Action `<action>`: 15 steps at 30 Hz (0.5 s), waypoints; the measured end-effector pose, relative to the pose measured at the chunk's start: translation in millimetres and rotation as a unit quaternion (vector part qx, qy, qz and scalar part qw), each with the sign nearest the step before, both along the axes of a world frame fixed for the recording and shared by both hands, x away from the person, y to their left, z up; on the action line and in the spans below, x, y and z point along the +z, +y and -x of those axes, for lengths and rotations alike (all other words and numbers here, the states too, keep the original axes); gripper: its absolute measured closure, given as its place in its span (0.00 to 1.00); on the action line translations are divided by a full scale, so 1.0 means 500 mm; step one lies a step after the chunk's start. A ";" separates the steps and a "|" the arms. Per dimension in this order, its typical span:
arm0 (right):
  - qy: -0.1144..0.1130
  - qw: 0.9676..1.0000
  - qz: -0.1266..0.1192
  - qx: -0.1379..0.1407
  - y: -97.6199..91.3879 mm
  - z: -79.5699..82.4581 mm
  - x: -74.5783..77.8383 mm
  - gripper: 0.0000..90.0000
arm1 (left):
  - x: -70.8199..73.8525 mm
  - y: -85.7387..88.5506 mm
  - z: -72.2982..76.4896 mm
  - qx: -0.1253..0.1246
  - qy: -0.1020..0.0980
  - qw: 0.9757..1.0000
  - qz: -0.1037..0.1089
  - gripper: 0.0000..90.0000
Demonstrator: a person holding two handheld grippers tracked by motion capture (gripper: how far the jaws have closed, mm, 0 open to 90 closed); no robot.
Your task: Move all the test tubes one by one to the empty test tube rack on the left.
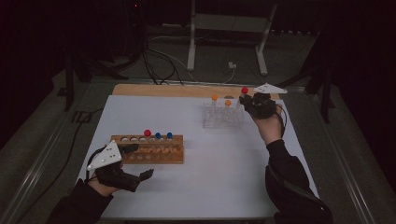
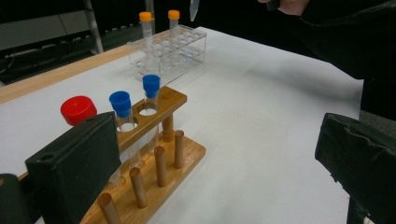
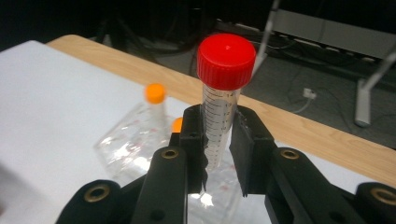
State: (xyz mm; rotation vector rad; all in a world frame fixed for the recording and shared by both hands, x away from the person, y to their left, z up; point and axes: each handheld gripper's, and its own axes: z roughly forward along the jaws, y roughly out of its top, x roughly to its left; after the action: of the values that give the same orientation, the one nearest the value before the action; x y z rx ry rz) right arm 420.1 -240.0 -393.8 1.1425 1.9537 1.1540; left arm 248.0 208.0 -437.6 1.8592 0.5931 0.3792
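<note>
— Currently the right hand-held gripper [image 3: 218, 154] clamps the red-capped tube [image 3: 222, 100] low on its body, above the clear rack [image 1: 223, 116].
— Risk: the tube may pivot and knock the orange-capped tubes [image 3: 154, 93] beneath. The left hand-held gripper [image 2: 210, 163] stands wide beside the wooden rack [image 2: 154, 154].

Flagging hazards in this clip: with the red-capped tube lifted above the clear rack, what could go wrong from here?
The right tongs pinch the red-capped tube low on its smooth wall, so it might slip or tilt. Its tip hangs close to the orange-capped tubes in the clear rack; a sideways swing could knock them.
</note>
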 end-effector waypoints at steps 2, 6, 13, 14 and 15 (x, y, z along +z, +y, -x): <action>0.001 1.000 0.002 0.010 0.002 0.016 0.001 0.83 | 0.000 -0.001 -0.001 -0.004 0.005 1.000 0.003 0.01; 0.004 1.000 0.009 0.027 0.006 0.044 -0.005 0.83 | 0.007 -0.008 0.001 -0.009 0.004 1.000 -0.003 0.01; 0.012 0.998 0.008 0.055 0.016 0.101 -0.027 0.83 | 0.014 -0.021 0.001 -0.019 0.008 1.000 -0.006 0.01; 0.012 0.998 0.008 0.058 0.018 0.110 -0.030 0.83 | 0.014 -0.023 0.000 -0.022 0.011 1.000 -0.004 0.01; 0.014 0.998 0.006 0.064 0.020 0.119 -0.033 0.83 | 0.014 -0.025 -0.001 -0.022 0.010 1.000 -0.006 0.01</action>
State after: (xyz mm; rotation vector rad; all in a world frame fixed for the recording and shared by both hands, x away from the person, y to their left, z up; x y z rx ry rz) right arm 360.8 -230.1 -410.2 1.0456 2.0776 1.1945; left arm 248.2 195.7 -430.4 1.8874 0.5641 0.3355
